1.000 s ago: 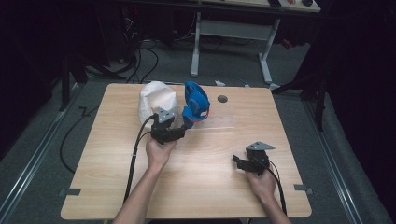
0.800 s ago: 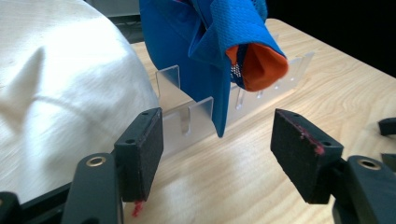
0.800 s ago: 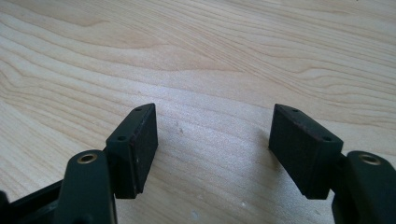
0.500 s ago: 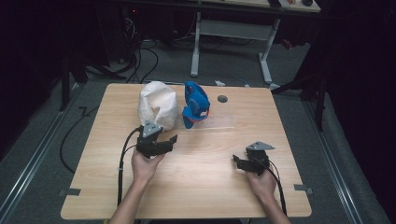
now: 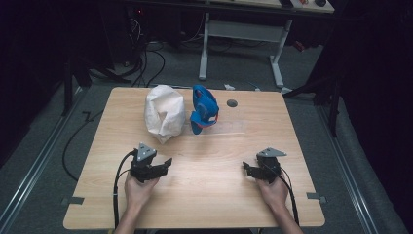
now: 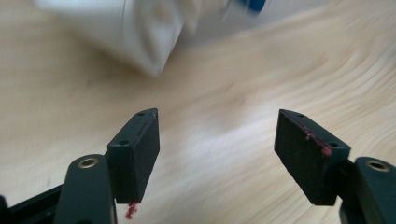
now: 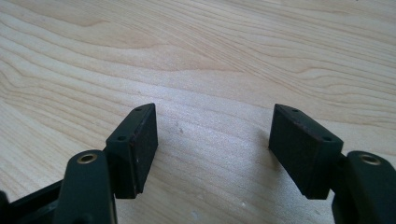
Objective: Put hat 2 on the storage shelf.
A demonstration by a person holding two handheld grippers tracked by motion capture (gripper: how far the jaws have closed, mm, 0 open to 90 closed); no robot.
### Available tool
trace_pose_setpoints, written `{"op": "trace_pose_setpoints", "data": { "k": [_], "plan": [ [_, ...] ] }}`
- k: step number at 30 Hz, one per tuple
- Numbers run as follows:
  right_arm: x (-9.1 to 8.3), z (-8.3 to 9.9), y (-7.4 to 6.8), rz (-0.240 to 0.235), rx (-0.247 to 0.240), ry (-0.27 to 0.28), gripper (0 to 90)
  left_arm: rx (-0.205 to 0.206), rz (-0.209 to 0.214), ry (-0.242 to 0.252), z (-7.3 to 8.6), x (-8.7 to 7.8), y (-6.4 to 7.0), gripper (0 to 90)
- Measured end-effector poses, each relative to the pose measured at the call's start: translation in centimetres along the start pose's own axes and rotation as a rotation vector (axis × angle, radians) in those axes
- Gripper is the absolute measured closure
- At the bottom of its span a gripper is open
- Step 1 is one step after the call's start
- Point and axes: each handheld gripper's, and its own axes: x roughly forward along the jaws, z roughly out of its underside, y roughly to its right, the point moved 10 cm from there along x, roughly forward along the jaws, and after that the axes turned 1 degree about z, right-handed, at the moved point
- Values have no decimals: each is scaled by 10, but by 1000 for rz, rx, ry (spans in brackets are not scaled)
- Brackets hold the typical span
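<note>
Tabletop of pale wood grain (image 5: 204, 195) carries everything. Largest on it is the crumpled white paper bag (image 5: 164, 118), standing toward the far side; just beside it on its right, the blue plastic object with a red spot (image 5: 203, 108), whose exact shape I cannot make out. Both lie ahead of my left gripper (image 5: 163, 165), which is the nearer one, apart from them with bare wood between. Its jaws are spread wide and empty. My right gripper (image 5: 247, 168) sits well apart, jaws likewise wide, nothing between them. In the left gripper view the bag (image 6: 135, 32) is blurred and cut off at the top edge.
</note>
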Motion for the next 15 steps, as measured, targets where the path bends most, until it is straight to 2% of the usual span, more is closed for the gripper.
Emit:
{"op": "trace_pose_setpoints", "data": {
  "k": [4,6,7,15],
  "plan": [
    [0,0,0,0,0,0,327,-3,-40,-58,22,8,-10,308],
    [0,0,0,1,1,0,327,23,-79,-96,29,12,-12,288],
    [0,0,0,0,2,0,327,37,-95,-100,29,12,-12,281],
    [0,0,0,1,2,0,326,27,-93,-102,30,12,-12,270]
  ]
}}
